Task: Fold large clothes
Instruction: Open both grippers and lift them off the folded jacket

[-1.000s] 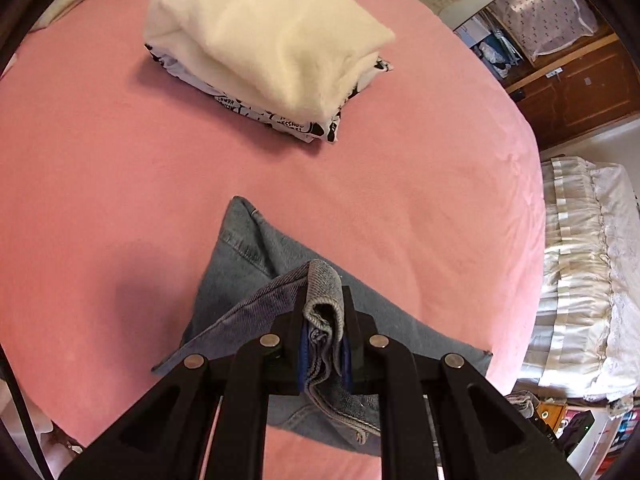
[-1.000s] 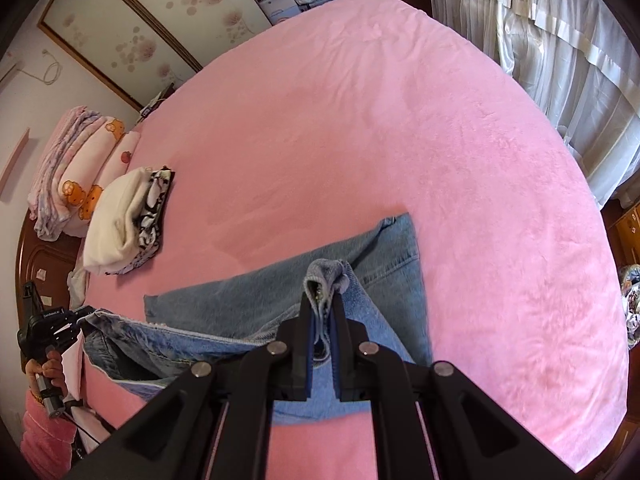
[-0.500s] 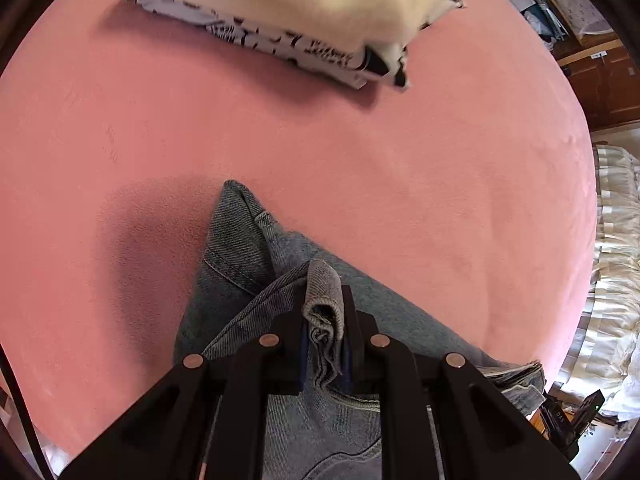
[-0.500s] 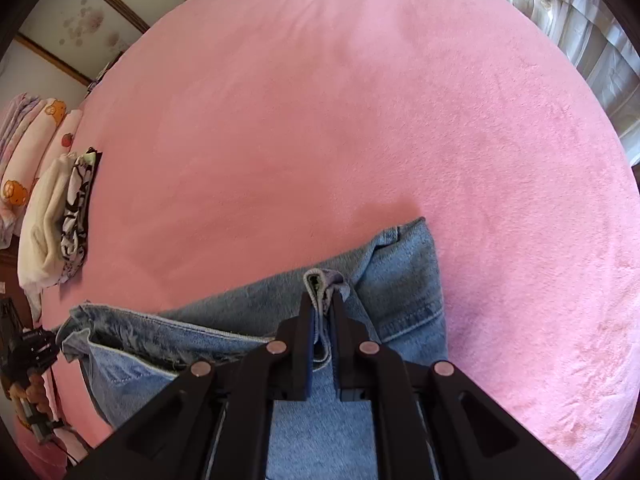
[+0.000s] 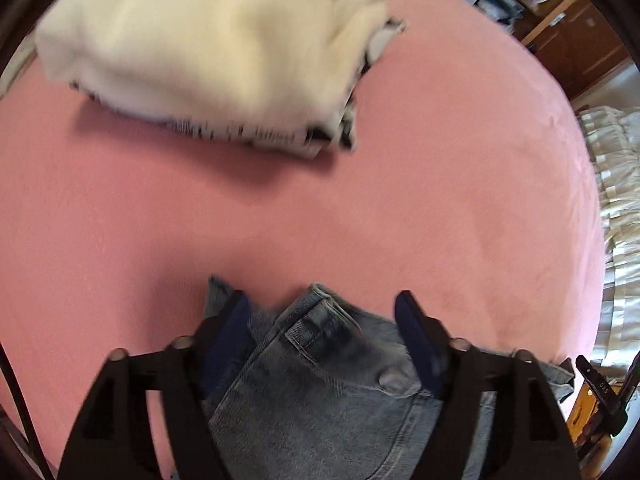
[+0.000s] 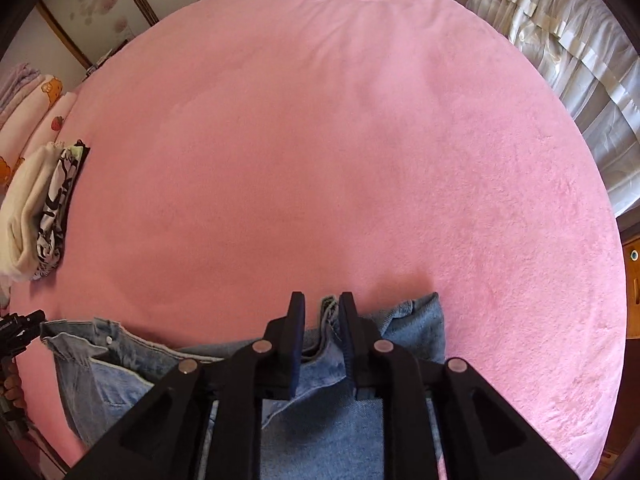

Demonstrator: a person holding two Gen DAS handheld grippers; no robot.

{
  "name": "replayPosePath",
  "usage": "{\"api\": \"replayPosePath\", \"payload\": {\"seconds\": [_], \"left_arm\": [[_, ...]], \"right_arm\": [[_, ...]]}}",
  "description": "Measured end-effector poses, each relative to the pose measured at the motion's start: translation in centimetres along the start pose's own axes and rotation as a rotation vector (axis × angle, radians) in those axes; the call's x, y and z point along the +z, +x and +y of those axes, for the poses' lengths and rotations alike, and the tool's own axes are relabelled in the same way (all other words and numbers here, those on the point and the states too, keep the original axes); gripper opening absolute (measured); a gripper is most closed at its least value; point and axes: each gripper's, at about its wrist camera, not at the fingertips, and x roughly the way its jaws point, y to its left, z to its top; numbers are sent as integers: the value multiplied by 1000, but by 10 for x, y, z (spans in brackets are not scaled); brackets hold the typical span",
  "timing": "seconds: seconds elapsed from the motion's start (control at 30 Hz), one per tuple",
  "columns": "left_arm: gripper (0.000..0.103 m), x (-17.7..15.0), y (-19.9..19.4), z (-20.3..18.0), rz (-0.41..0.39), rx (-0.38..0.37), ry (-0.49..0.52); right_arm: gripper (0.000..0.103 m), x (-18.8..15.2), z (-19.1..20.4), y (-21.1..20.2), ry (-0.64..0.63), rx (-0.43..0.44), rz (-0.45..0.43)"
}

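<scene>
Two grippers are seen released, left gripper (image 5: pixel 322 312) wide, right gripper (image 6: pixel 322 312) narrowly, over heavy, stiff-seamed jeans (image 5: pixel 320 392) on the bed (image 6: pixel 340 140); waistband corners are judged best grasped.

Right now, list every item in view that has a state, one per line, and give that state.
Left gripper: open wide, fingers either side of the denim, not pinching it.
Right gripper: open, a raised denim edge between its fingers.
Jeans: folded over, lying on the pink bed cover.
Cream garment: folded, on top of the stack.
Black-and-white patterned garment: folded, under the cream one.
</scene>
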Motion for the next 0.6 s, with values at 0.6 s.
{"api": "replayPosePath", "payload": {"seconds": [0.6], "left_arm": [[83,-65,-20,-62,-10,-199,255]], "right_arm": [[62,-48,7,-56,-9,60,-88]]}}
